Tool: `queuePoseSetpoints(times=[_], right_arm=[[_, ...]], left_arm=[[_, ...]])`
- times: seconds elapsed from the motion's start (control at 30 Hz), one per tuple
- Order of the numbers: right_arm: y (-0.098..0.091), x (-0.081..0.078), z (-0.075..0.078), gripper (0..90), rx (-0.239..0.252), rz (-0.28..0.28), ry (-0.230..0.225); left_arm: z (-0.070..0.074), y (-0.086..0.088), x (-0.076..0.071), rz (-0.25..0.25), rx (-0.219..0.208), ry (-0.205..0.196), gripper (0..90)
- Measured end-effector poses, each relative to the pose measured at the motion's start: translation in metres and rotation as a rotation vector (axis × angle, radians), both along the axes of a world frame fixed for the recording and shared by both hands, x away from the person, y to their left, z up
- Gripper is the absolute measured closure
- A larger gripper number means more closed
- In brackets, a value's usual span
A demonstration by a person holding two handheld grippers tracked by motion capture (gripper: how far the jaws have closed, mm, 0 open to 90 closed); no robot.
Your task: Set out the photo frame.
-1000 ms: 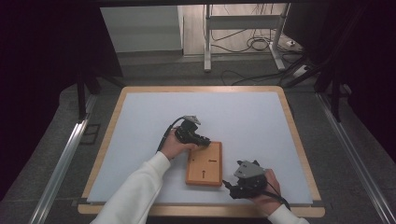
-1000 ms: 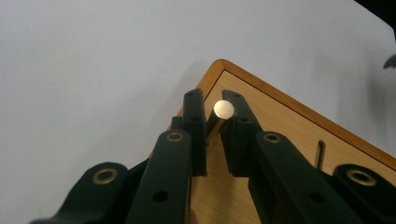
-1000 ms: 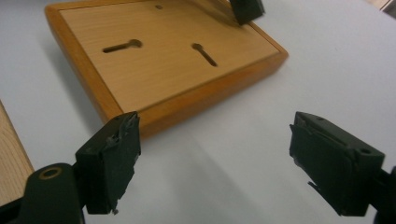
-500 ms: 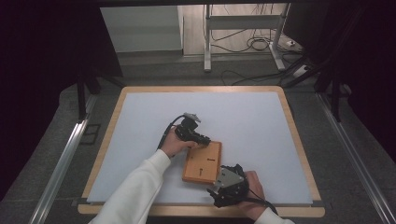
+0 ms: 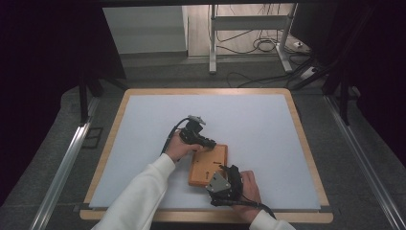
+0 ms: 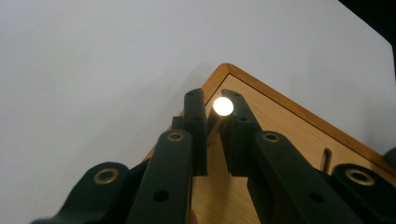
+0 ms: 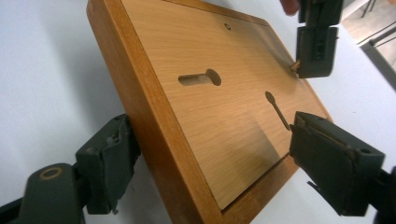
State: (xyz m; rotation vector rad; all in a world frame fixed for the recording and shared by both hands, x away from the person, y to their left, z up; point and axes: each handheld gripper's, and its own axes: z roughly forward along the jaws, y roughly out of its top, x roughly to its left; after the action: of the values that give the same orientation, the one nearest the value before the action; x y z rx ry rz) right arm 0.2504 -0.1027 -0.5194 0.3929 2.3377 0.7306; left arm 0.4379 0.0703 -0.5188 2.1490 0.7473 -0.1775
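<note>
Broadly, the white table (image 5: 268, 124) with its pale wooden rim carries everything, and both claws work near its front edge. Lying flat on it is the wooden board (image 5: 208, 165), a framed orange-brown panel with two keyhole-shaped slots cut into its face.

At the near end of the board, the right claw (image 5: 229, 178) has its jaws wide apart, one on either side of the board's corner. In the right gripper view the left jaw sits just outside the raised frame and the right jaw hangs over the panel face beyond the narrow slot (image 7: 276, 109); neither presses on the wood, so nothing is clamped there yet. The wider slot (image 7: 200, 78) lies ahead of that claw, between its jaws.

At the far end of the board, the left claw (image 5: 205, 142) reaches over the corner. In the left gripper view its jaws stand close together, with a small bright round peg (image 6: 222, 106) between their tips, directly above the board's corner (image 6: 226, 70). The jaws seem closed on the peg, though the glare makes the contact hard to confirm.

As a judgement, the work is at an early stage: the peg is in the claw, the board lies unsecured, and both slots are empty. What remains is bracing the board with the right claw and bringing the peg to a slot.
</note>
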Motion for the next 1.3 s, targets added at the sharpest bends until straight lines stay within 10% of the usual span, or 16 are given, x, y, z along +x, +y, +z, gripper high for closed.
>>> queuePoseSetpoints(times=[0.6, 0.77, 1.3], right_arm=[[-0.012, 0.008, 0.037, 45.6, 0.018, 0.022, -0.081], [-0.014, 0.013, 0.044, 48.6, 0.042, 0.014, -0.098], [-0.017, 0.016, 0.048, 50.5, 0.036, 0.017, -0.093]], left_arm=[[0.001, -0.002, -0.003, 0.055, 0.024, -0.087, 79.2], [0.004, -0.001, -0.005, 0.077, 0.015, -0.114, 65.6], [0.007, 0.074, -0.048, 0.211, 0.049, -0.242, 39.0]])
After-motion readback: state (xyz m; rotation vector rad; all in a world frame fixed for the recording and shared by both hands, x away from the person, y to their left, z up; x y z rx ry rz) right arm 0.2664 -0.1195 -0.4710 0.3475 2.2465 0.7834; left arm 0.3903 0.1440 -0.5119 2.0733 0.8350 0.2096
